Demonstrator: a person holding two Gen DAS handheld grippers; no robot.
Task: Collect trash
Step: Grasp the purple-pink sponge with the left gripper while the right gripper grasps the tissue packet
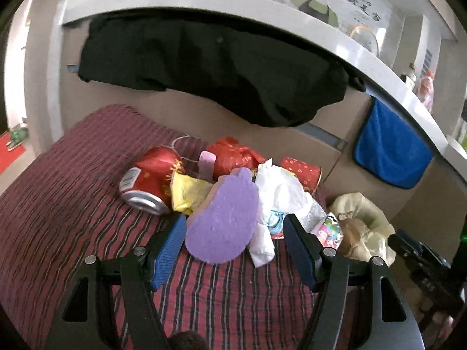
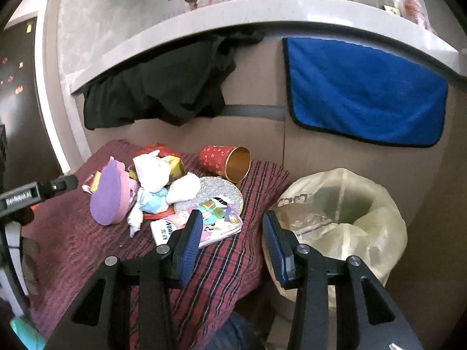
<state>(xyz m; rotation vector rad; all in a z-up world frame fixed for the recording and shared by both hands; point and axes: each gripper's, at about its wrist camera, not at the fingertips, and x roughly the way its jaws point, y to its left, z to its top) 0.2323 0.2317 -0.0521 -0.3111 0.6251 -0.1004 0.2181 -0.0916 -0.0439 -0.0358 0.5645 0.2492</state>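
Both the left gripper [image 1: 235, 233] and right gripper [image 2: 232, 230] stand wide and empty, so collecting is only starting: the purple foam piece [image 1: 223, 221] lies just ahead between the left jaws, needing a short advance, then a close

You can read "GenRobot.AI" in pale letters on the black left gripper [image 2: 38, 194] at the picture's left edge; the wall sticker [image 1: 362, 5] carries Chinese characters too blurred to read; the packet [image 2: 172, 230] bears lettering you cannot make out.
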